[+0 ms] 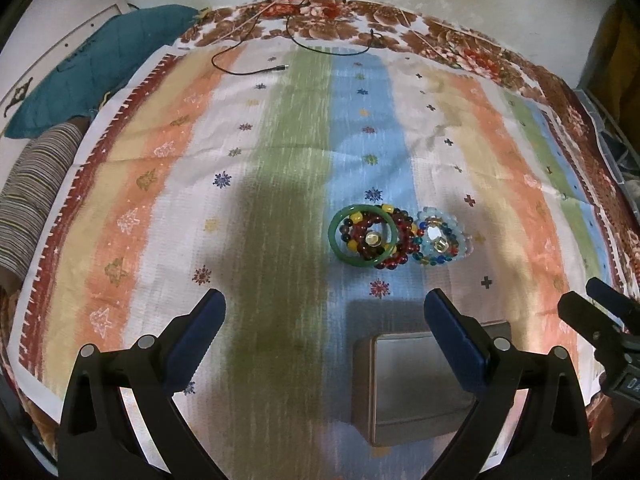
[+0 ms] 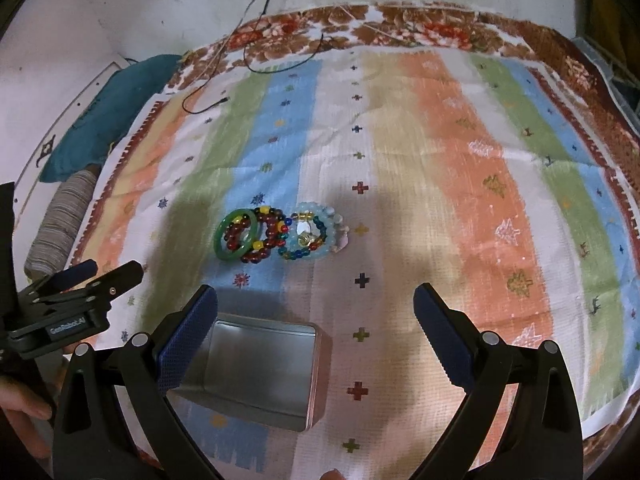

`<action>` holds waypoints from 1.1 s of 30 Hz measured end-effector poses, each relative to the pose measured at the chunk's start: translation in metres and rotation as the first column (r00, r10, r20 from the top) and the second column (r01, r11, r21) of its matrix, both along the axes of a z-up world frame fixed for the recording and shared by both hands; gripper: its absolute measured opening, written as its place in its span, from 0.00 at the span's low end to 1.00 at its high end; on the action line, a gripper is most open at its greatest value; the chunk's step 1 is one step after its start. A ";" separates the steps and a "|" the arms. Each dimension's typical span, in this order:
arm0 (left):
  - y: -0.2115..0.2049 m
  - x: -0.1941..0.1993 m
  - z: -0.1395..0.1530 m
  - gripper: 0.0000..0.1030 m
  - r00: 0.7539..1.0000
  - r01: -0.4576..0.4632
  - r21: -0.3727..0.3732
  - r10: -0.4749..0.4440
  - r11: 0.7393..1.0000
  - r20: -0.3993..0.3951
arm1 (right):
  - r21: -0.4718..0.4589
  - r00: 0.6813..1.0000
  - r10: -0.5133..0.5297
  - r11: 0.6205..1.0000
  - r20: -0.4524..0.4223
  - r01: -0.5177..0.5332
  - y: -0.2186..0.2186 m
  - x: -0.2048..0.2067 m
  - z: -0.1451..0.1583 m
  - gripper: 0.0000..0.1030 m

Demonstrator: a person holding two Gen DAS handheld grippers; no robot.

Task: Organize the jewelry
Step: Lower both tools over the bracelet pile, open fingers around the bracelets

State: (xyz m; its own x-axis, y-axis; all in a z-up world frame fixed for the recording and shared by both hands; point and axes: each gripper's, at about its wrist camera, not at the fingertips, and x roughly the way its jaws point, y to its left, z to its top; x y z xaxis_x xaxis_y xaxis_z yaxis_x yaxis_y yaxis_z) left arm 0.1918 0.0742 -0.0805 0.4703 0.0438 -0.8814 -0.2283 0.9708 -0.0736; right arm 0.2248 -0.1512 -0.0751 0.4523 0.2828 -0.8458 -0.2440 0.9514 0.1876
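Note:
A pile of jewelry lies on the striped cloth: a green bangle [image 1: 362,236] [image 2: 236,239], a dark red beaded bracelet [image 1: 400,240] [image 2: 272,238] and a light blue beaded bracelet [image 1: 444,236] [image 2: 316,236] with small shiny pieces inside them. An open empty metal tin [image 1: 416,380] [image 2: 260,372] sits nearer to me. My left gripper [image 1: 324,308] is open and empty, short of the pile, and shows at the left edge of the right wrist view [image 2: 96,276]. My right gripper [image 2: 316,300] is open and empty, above the tin's right side, and shows at the right edge of the left wrist view [image 1: 588,300].
The striped cloth [image 1: 280,160] covers a floral blanket [image 1: 328,8] on a bed against a white wall. A black cable [image 1: 256,68] lies at the far edge. A teal pillow [image 1: 104,64] and a striped roll [image 1: 36,192] lie at the left.

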 end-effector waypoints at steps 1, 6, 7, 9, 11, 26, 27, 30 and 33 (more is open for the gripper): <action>0.001 0.002 -0.002 0.95 1.000 0.000 0.001 0.000 1.000 0.000 | -0.006 1.000 0.000 1.000 -0.001 0.000 0.001 0.002 -0.001 0.96; 0.003 0.009 -0.010 0.95 1.000 -0.006 0.011 0.006 1.000 -0.016 | -0.016 1.000 0.000 1.000 -0.016 0.000 0.007 0.011 -0.008 0.96; 0.003 0.011 -0.011 0.95 1.000 -0.007 0.013 0.007 1.000 -0.019 | -0.018 1.000 -0.001 1.000 -0.021 0.001 0.009 0.013 -0.010 0.96; 0.005 0.016 -0.016 0.95 1.000 -0.011 0.017 0.011 1.000 -0.028 | -0.016 1.000 -0.004 1.000 -0.030 0.003 0.009 0.016 -0.014 0.96; 0.007 0.020 -0.020 0.95 0.999 -0.016 0.019 0.017 1.000 -0.035 | -0.013 0.999 -0.011 1.000 -0.044 0.011 0.009 0.021 -0.018 0.96; 0.019 0.052 -0.056 0.95 0.994 -0.036 0.070 0.043 0.997 -0.098 | -0.036 0.992 -0.039 0.999 -0.124 0.034 0.017 0.051 -0.049 0.96; 0.020 0.055 -0.059 0.95 0.994 -0.038 0.060 0.044 0.997 -0.105 | -0.037 0.991 -0.039 0.999 -0.129 0.035 0.018 0.052 -0.050 0.96; 0.021 0.061 -0.067 0.95 0.992 -0.037 0.055 0.043 0.998 -0.117 | -0.032 0.987 -0.048 0.999 -0.150 0.044 0.018 0.059 -0.057 0.96; 0.020 0.066 -0.075 0.95 0.992 -0.026 0.053 0.032 0.998 -0.125 | -0.006 0.982 -0.065 0.998 -0.179 0.065 0.016 0.064 -0.061 0.96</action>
State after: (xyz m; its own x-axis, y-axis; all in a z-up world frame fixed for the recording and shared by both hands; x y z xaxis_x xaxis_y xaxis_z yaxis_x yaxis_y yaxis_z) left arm 0.2577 0.0940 -0.1556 0.3538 0.1020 -0.9297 -0.2607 0.9654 0.0067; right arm 0.2893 -0.1347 -0.1364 0.3109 0.2575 -0.9149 -0.1438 0.9643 0.2225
